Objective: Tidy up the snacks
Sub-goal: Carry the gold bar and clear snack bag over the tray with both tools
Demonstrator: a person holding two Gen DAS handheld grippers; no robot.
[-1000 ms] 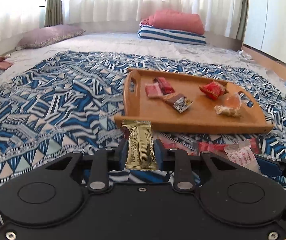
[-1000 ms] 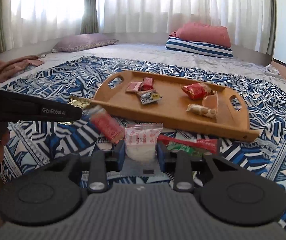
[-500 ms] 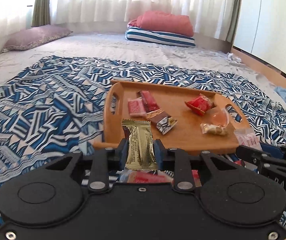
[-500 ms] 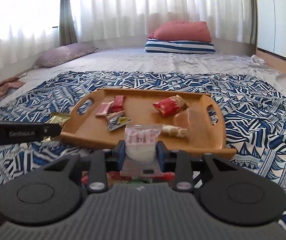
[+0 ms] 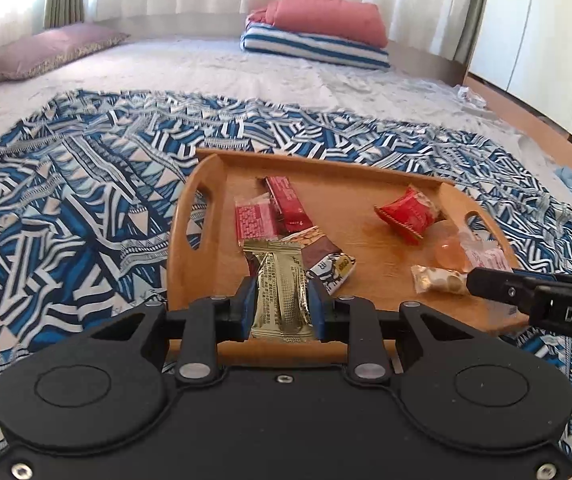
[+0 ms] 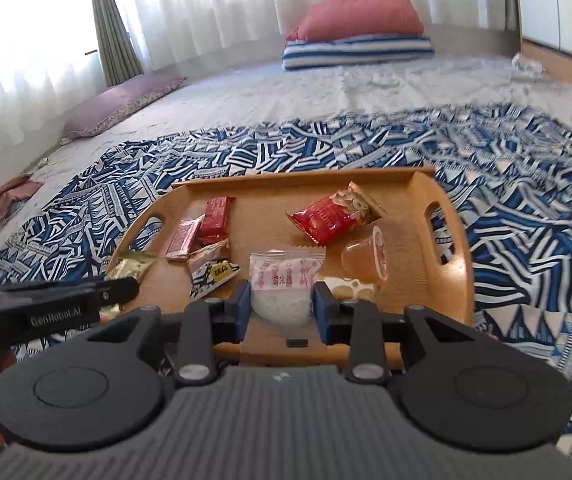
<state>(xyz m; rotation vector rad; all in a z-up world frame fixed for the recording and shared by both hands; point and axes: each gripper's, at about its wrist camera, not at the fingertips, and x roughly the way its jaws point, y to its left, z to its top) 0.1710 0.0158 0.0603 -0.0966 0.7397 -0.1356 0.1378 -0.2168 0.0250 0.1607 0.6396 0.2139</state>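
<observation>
While left gripper [image 5: 280, 303] clamps gold packet [image 5: 280, 288], right gripper [image 6: 282, 307] clamps white packet [image 6: 284, 286].

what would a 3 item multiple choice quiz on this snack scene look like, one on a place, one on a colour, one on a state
1. Where does the red peanut bag lie?
A. on the wooden tray
B. on the blanket
C. on a pillow
2. What colour is the packet in the left gripper?
A. green
B. gold
C. blue
3. What is the right gripper doing?
A. open, empty
B. shut, empty
C. shut on the clear white packet

A: it lies on the tray's floor. B: the gold packet shines between the fingers. C: fingers pinch the packet.
</observation>
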